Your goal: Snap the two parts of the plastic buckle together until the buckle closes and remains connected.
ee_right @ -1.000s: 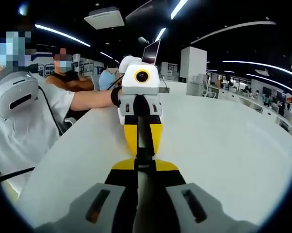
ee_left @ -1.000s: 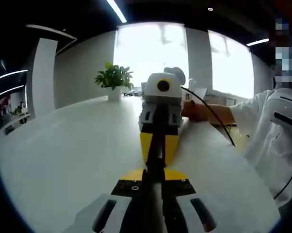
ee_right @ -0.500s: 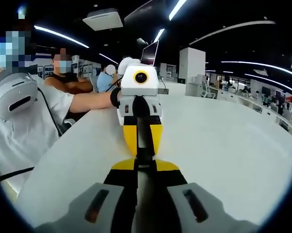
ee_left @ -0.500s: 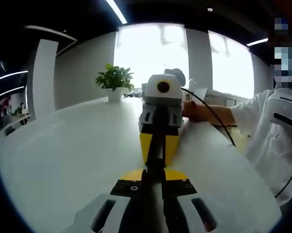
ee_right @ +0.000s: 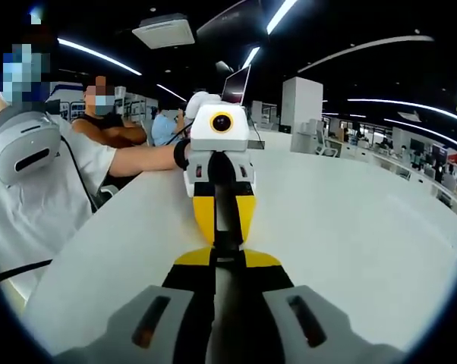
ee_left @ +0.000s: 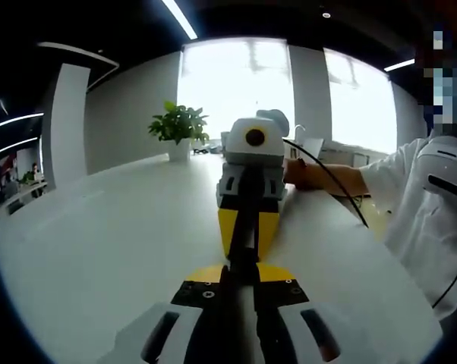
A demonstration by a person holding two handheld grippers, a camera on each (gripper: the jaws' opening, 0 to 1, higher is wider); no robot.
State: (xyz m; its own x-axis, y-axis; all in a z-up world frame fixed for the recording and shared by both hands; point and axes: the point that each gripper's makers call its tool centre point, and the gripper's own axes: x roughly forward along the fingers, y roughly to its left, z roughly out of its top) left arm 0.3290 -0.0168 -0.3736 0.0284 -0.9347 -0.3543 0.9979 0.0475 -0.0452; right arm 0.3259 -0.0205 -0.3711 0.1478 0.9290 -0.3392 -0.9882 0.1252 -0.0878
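Left gripper (ee_left: 242, 254): jaws pressed together on a thin dark strip that runs forward between them. Right gripper (ee_right: 227, 246): same, jaws closed tight on the dark strip. The two grippers face each other nose to nose over the white table (ee_left: 99, 250). In the left gripper view the right gripper's yellow jaws sit straight ahead, tips meeting ours; the right gripper view mirrors that. The buckle (ee_left: 244, 241) sits in that narrow dark line where the tips meet. Too thin and hidden to tell if the two parts are snapped or apart. The person's hand (ee_left: 304, 174) holds the far gripper body, white sleeve (ee_left: 411, 189) at right. A potted plant (ee_left: 178, 125) stands at the far table edge by the window.
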